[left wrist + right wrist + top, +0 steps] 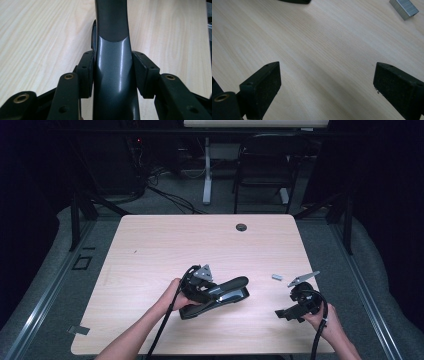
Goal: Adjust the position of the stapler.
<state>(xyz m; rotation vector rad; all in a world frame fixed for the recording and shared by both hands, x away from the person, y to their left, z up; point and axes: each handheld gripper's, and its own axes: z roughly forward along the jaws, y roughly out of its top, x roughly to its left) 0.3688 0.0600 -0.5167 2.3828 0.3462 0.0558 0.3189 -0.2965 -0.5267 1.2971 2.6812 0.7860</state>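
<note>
Where the left claw (223,291) pinches it, one black stapler (227,292) lies on the table (165,245), a little toward the person's side of the middle, with its long arm raised off its base and pointing to the right in the high view. In the left gripper view the two pads (85,72) press against either side of the stapler's glossy dark arm (113,72), which runs up the picture away from the camera over the pale wood. No brand, label or writing can be read on the stapler or on anything else here. To its right, apart from it, lies one small grey block of staples (276,277); in the right gripper view the same block (404,8) sits at the upper right corner. Nearer the person than the block, the right claw (281,313) hangs spread wide over bare wood, with nothing between its pads (263,86). One round hole (241,227) sits near the table's far edge, and one dark chair (265,167) stands on the floor behind.
</note>
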